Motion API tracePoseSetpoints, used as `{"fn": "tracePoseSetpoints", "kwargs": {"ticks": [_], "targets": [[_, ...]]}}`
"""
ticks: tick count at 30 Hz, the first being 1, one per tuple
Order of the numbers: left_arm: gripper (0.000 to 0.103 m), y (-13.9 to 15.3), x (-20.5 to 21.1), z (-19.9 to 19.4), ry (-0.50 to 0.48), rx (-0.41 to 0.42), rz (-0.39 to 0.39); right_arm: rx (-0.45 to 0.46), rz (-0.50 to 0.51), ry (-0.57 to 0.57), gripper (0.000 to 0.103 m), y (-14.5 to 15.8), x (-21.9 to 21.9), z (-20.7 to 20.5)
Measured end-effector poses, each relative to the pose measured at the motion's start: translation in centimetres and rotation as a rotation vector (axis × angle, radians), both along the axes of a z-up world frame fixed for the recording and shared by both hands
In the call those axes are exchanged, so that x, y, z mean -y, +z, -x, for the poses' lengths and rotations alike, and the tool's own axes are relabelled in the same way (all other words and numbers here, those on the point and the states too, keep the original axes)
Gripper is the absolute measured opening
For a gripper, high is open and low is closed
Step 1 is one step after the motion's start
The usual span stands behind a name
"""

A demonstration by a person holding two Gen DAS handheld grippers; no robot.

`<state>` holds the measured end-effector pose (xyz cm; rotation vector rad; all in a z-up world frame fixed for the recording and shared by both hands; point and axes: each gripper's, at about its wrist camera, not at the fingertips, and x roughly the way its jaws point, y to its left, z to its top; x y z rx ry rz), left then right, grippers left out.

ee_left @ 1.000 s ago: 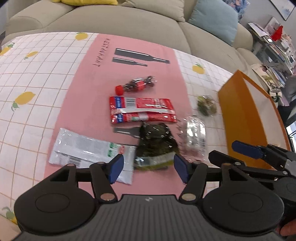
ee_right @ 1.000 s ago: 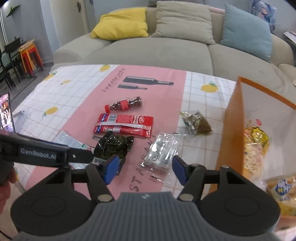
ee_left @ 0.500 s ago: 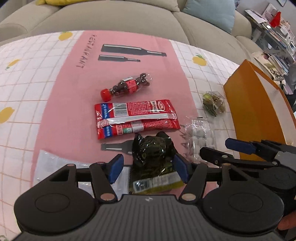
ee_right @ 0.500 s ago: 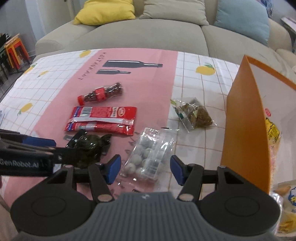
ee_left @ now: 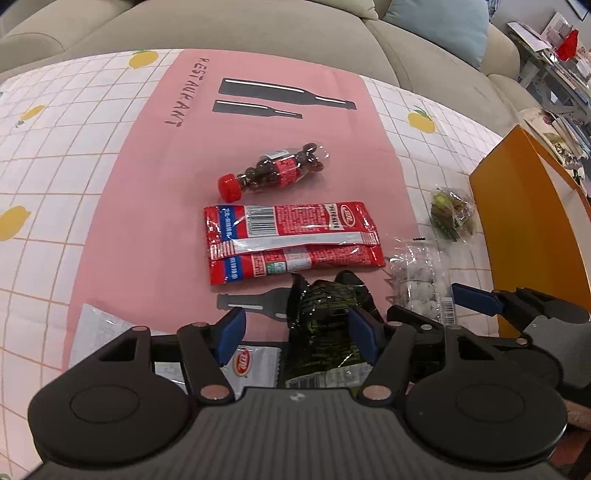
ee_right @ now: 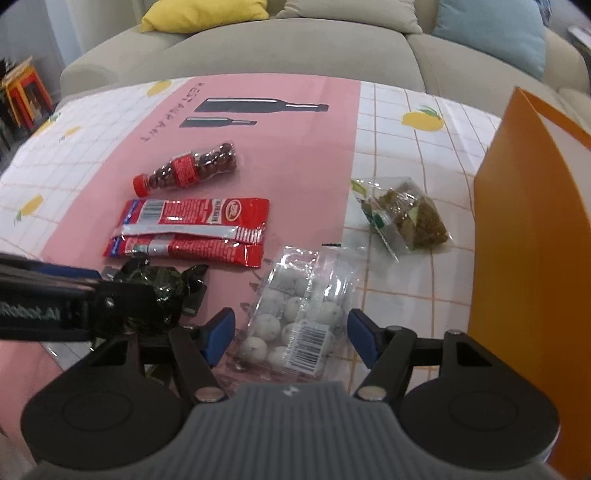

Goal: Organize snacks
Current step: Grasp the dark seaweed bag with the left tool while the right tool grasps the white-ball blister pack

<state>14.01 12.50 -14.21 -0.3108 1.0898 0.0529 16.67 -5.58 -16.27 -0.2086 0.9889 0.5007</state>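
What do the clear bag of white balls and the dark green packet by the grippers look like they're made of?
Clear bag of white balls: thin transparent plastic film, glossy, judging by wrinkles, glare and a printed barcode label. Dark green crinkled packet: probably shiny plastic or foil-lined wrap; it creases sharply and catches highlights.

Beige sofa [ee_right: 295, 44] behind, yellow cushion [ee_right: 207, 13]

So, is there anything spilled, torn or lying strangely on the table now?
Nothing looks spilled or torn. The small candy bottle lies on its side with its red cap on, and the dark green packet looks crumpled between the open left gripper fingers. The other packets lie flat and closed.
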Motion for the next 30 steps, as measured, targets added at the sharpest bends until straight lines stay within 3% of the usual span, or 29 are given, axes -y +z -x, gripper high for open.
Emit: {"fn": "tracePoseSetpoints", "kwargs": {"ticks": [4, 6, 9, 11, 14, 18, 23, 28, 30], "targets": [[0.079, 0.5, 0.0, 0.3, -0.038, 0.007, -0.029, 0.03, 0.028, 0.023, 0.069, -0.4, -0.3, 0.3], [0.079, 0.7, -0.1, 0.6, -0.068, -0.005, -0.039, 0.013, 0.019, 0.004, 0.076, -0.5, 0.0, -0.1], [0.081, 1.0, -0.4, 1.6, -0.062, -0.027, -0.083, -0.004, 0.024, -0.01, 0.078, -0.6, 0.4, -0.4], [0.081, 1.2, -0.5, 2.4, -0.079, -0.025, -0.096, 0.002, 0.025, -0.004, 0.075, -0.6, 0.4, -0.3], [0.082, 1.2, -0.4, 3.3, -0.1, -0.03, -0.124, 0.017, 0.019, 0.002, 0.06, -0.3, 0.5, 0.0], [0.082, 1.0, -0.2, 4.1, -0.1, -0.038, -0.185, 0.004, 0.015, 0.009, 0.058, -0.2, 0.7, 0.2], [0.082, 1.3, 0.5, 3.4, -0.146, -0.005, -0.121, 0.001, 0.016, 0.037, 0.057, -0.2, 1.1, 1.1], [0.082, 0.8, 1.4, 1.3, -0.092, 0.022, -0.025, -0.011, 0.012, 0.042, 0.057, -0.1, 1.6, 1.9], [0.077, 0.1, 1.9, 0.3, -0.088, 0.032, -0.021, -0.008, 0.014, 0.051, 0.057, -0.1, 1.7, 2.4]]}}
